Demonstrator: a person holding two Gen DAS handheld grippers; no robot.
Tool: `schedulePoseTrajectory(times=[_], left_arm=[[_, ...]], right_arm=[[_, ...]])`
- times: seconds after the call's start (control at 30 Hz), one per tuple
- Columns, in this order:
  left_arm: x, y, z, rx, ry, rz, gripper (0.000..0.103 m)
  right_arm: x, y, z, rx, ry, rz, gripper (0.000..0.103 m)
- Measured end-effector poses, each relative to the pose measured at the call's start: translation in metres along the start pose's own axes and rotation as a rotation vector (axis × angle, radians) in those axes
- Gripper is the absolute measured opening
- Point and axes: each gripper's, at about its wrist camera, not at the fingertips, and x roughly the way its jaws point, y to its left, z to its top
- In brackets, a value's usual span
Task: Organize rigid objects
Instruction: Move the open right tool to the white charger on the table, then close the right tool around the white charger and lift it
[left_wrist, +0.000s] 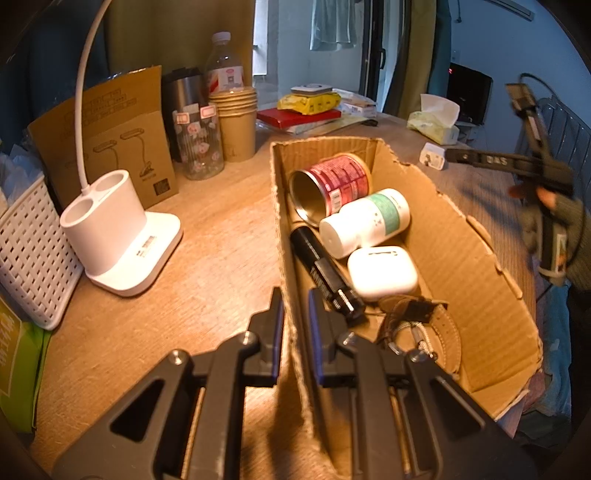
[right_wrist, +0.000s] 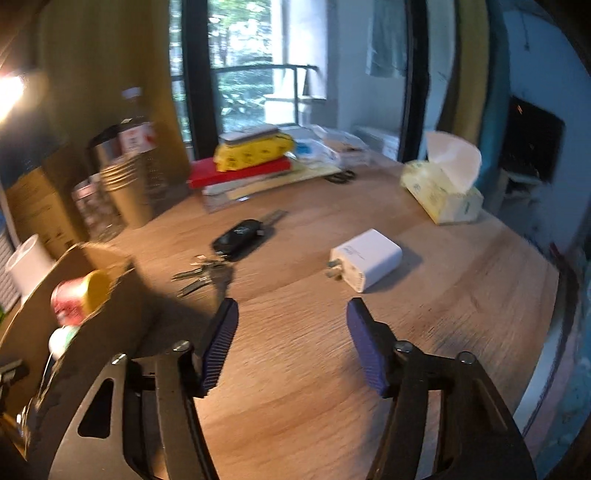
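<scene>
A cardboard box (left_wrist: 461, 236) lies open on the wooden table. In it are a red can (left_wrist: 332, 184), a white bottle (left_wrist: 365, 221), a white earbud case (left_wrist: 382, 273), a black pen-like tube (left_wrist: 321, 273) and a brown strap (left_wrist: 424, 325). My left gripper (left_wrist: 295, 325) is shut on the box's near left wall, one pad on each side. My right gripper (right_wrist: 291, 332) hangs open above bare table, nothing between its fingers. Just beyond it lies a white plug charger (right_wrist: 365, 258), with a black car key (right_wrist: 240, 236) and its key bunch (right_wrist: 203, 275) further left.
A tissue pack (right_wrist: 443, 192) sits at the far right, and a stack of books with a yellow packet (right_wrist: 251, 162) at the back. Paper cups (left_wrist: 236, 122), a glass jar, a white lamp base (left_wrist: 118, 236) and a white basket (left_wrist: 29, 251) crowd the left side.
</scene>
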Motion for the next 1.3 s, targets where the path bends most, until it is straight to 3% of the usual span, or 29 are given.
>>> schedulePoseTrajectory(times=[0.4, 0.53, 1.0, 1.1, 1.3], left_arm=[[0.0, 0.001, 0.0, 0.0, -0.002, 0.001, 0.014], [0.001, 0.001, 0.0, 0.001, -0.002, 0.001, 0.014], [0.0, 0.0, 0.001, 0.004, -0.002, 0.0, 0.014], [0.0, 0.001, 0.001, 0.004, -0.002, 0.0, 0.014], [0.0, 0.0, 0.001, 0.007, -0.004, 0.002, 0.014]], right_arm=[[0.063, -0.04, 0.034, 0.178, 0.054, -0.141, 0.069], [0.08, -0.049, 0.04, 0.222, 0.091, -0.118, 0.069], [0.113, -0.045, 0.051, 0.184, 0.152, -0.184, 0.069], [0.114, -0.047, 0.05, 0.19, 0.162, -0.173, 0.06], [0.112, -0.046, 0.049, 0.187, 0.152, -0.128, 0.059]])
